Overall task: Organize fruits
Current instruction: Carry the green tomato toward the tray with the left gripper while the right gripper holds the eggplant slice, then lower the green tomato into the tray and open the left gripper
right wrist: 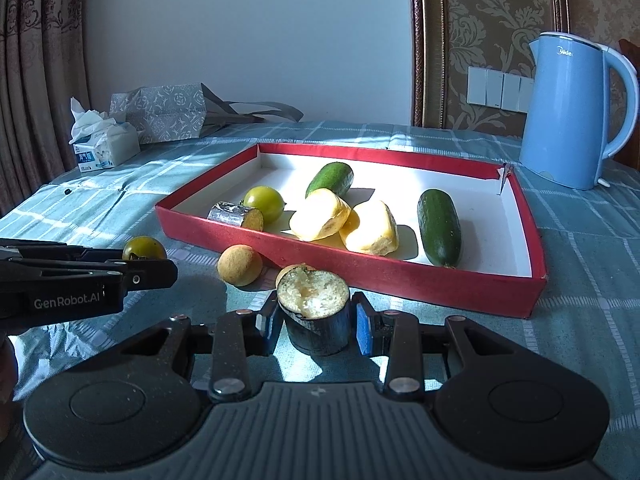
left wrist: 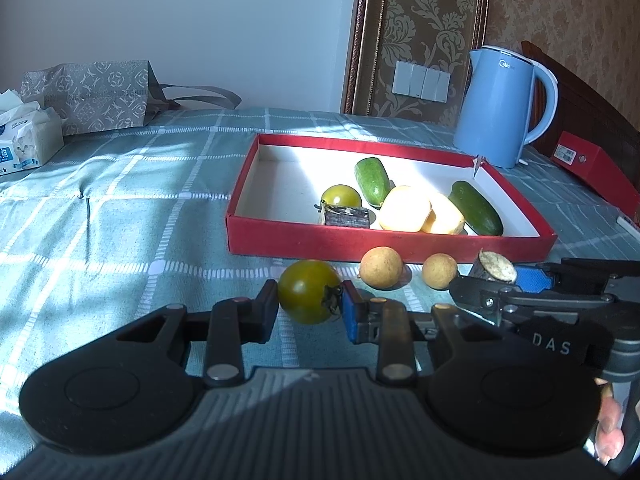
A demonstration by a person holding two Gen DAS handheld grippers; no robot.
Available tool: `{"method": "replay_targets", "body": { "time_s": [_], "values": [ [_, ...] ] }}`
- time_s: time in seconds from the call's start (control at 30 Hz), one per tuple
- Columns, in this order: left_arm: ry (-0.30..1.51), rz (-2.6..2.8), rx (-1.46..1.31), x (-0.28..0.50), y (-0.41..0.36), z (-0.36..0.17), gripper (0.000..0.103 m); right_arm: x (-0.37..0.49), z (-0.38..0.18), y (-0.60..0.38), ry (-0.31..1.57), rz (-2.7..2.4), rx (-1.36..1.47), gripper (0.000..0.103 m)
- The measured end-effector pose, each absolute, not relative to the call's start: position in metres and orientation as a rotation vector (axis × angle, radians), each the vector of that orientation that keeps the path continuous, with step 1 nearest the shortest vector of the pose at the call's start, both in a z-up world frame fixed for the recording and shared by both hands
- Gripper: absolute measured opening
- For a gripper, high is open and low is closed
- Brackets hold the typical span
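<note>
A red tray holds two cucumbers, two yellow banana pieces, a green tomato and a dark eggplant piece. In front of the tray lie two tan round fruits. My left gripper is shut on a green tomato on the cloth. My right gripper is shut on a cut eggplant piece.
A blue kettle stands behind the tray's right corner. A tissue pack and patterned bag sit at the far left. A red box lies at the right edge.
</note>
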State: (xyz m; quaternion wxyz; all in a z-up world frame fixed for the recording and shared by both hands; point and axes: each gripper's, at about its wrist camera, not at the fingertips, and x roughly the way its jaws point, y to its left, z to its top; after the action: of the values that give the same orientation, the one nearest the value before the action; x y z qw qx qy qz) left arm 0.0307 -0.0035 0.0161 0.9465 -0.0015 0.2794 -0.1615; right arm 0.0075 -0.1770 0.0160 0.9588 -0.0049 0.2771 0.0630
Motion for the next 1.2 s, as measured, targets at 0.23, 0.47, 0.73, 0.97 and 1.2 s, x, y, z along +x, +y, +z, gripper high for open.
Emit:
{"method": "replay_targets", "body": {
  "time_s": [0.23, 0.47, 0.73, 0.97, 1.2],
  "values": [
    [0.537, -0.374, 0.003, 0.036, -0.008, 0.038, 0.03, 0.006, 0.018, -0.185, 0.543, 0.107, 0.014, 0.036],
    [0.517, -0.337, 0.017, 0.091, -0.02, 0.062, 0.03, 0.004, 0.019, -0.187, 0.534, 0.107, 0.022, 0.036],
    [0.594, -0.295, 0.019, 0.162, -0.038, 0.05, 0.03, 0.006, 0.017, -0.189, 0.542, 0.117, 0.029, 0.036],
    [0.596, -0.251, 0.05, 0.18, -0.046, 0.034, 0.049, 0.006, 0.017, -0.188, 0.55, 0.126, 0.033, 0.036],
    [0.48, -0.202, 0.022, 0.144, -0.022, 0.052, 0.072, 0.006, 0.017, -0.19, 0.539, 0.116, 0.032, 0.036]
  ]
}}
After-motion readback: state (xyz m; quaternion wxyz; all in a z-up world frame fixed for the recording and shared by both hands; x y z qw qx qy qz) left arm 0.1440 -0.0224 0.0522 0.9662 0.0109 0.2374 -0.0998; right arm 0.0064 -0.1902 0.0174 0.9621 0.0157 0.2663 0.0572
